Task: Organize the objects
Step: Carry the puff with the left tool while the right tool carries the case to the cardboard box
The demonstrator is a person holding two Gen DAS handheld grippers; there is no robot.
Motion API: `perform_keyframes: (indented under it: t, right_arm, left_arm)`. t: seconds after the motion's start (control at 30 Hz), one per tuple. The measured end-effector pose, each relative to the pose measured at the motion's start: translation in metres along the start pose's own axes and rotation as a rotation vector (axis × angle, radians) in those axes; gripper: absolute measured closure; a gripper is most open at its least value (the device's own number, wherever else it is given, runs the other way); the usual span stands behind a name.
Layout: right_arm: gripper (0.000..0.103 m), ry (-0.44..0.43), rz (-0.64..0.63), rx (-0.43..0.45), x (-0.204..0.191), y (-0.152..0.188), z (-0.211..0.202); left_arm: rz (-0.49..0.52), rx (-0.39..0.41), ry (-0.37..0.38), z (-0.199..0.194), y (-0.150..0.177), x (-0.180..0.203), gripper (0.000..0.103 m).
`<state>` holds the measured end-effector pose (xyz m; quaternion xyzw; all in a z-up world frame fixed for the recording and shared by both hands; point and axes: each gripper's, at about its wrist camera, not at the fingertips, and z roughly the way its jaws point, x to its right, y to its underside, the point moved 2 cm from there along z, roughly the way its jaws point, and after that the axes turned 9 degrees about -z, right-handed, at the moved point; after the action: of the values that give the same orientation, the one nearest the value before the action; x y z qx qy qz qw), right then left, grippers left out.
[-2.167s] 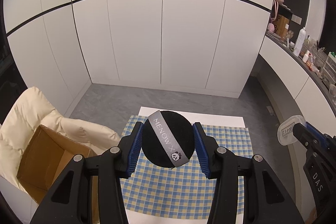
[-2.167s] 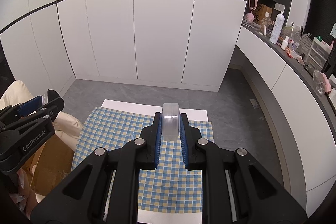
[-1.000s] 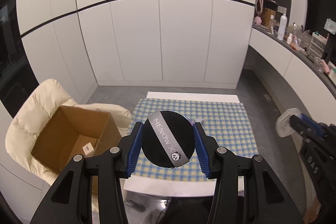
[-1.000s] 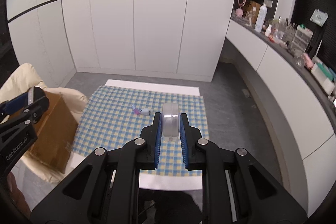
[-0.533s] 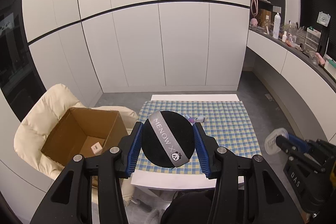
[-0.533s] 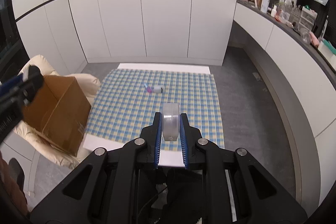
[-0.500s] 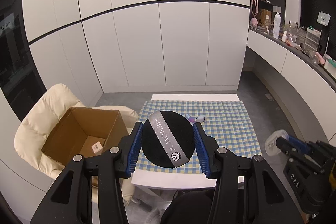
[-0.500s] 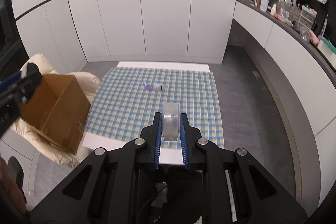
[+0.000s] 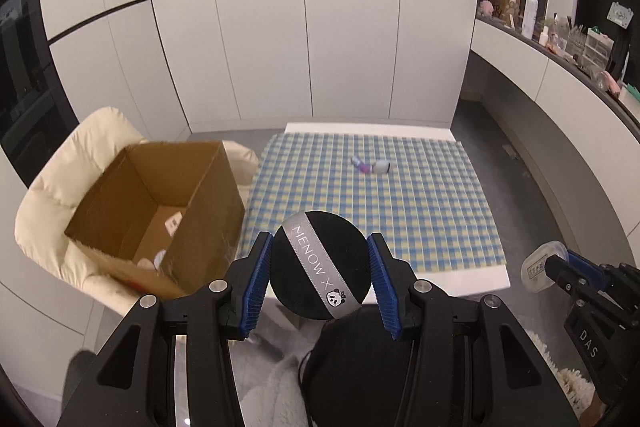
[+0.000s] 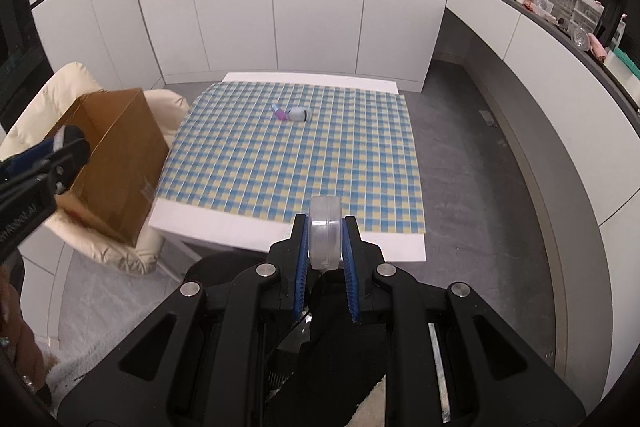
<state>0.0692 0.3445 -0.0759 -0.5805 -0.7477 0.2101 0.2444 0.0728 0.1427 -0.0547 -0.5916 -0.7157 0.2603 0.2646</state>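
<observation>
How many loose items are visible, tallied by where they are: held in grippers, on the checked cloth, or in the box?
Held in grippers: 2, black puff, clear round case
On checked cloth: 1, small bottle
In cardboard box: contents unclear, not counted
Total: 3

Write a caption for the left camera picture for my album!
Left tongs grip a black powder puff beside an open cardboard box.

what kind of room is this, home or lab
Most likely a room in a home: floor-to-ceiling white cabinets, a cream padded armchair holding a cardboard box, a low table with a checked cloth, and a counter cluttered with bottles.
</observation>
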Motion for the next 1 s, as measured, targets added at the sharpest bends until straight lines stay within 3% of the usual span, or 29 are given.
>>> perform_keyframes:
  t: [0.33,1.0]
  right_arm:
    - [0.086,0.010,-0.025,-0.011,-0.012,0.018,-0.013]
    - [0.086,0.022,-0.019,0.010,-0.010,0.024,-0.037]
  left_arm:
    - [0.078,-0.014,0.036,-0.008,0.023,0.019,0.055]
    - [0.064,0.002,0.034,-0.031,0.024,0.008,0.055]
